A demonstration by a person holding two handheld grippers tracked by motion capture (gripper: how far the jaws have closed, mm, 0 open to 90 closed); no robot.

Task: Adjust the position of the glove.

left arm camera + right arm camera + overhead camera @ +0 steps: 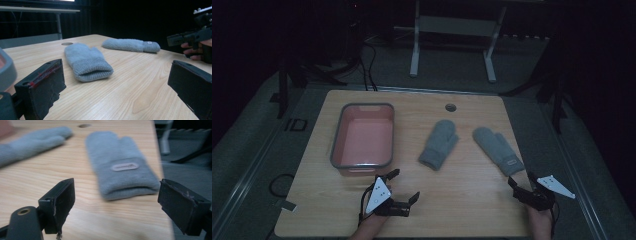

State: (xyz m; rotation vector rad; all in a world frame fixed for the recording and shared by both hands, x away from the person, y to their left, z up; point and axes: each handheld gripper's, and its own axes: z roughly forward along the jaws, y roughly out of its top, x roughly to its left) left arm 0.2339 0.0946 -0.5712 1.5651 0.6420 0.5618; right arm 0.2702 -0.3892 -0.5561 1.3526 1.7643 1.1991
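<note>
At centre right of the high view lie 2 soft grey knitted mittens: the left mitten and the labelled right mitten. They look light and floppy; pinch each at its cuff. Left gripper and right gripper both stand spread, holding nothing.

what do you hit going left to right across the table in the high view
pink tub → left gripper → left mitten → right mitten with the label on its cuff → right gripper
</note>
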